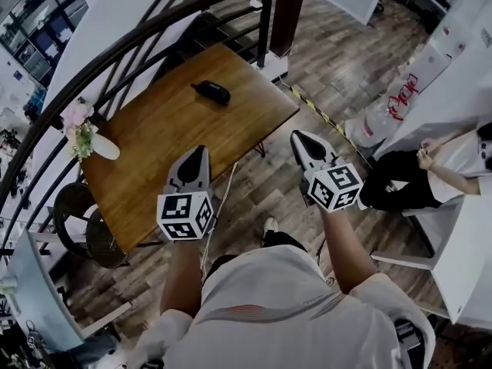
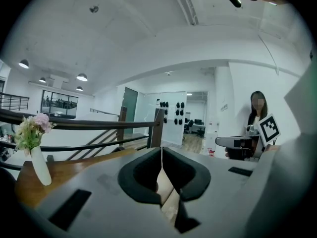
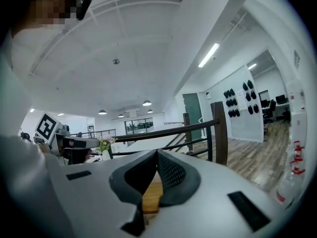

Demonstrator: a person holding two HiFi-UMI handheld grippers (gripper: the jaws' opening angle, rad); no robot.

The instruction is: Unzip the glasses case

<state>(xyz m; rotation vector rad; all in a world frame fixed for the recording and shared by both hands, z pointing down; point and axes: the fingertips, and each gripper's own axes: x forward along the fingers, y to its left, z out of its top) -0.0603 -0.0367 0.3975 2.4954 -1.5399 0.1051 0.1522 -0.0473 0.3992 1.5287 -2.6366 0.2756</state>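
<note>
A dark glasses case (image 1: 211, 91) lies on the far part of a wooden table (image 1: 165, 141), seen in the head view only. My left gripper (image 1: 203, 150) is shut and empty, held over the table's near edge, well short of the case. In the air off the table's right corner, my right gripper (image 1: 297, 135) is likewise shut with nothing in it. In the left gripper view the left gripper (image 2: 161, 148) has its jaws pressed together, with the table's wood showing behind them. The right gripper (image 3: 156, 151) in its own view is also closed tight.
A white vase of flowers (image 1: 86, 135) stands at the table's left edge. A curved black railing (image 1: 138, 41) runs behind the table. Dark chairs (image 1: 84, 225) sit at the left. A seated person (image 1: 430, 167) is at the right by a white table (image 1: 469, 252).
</note>
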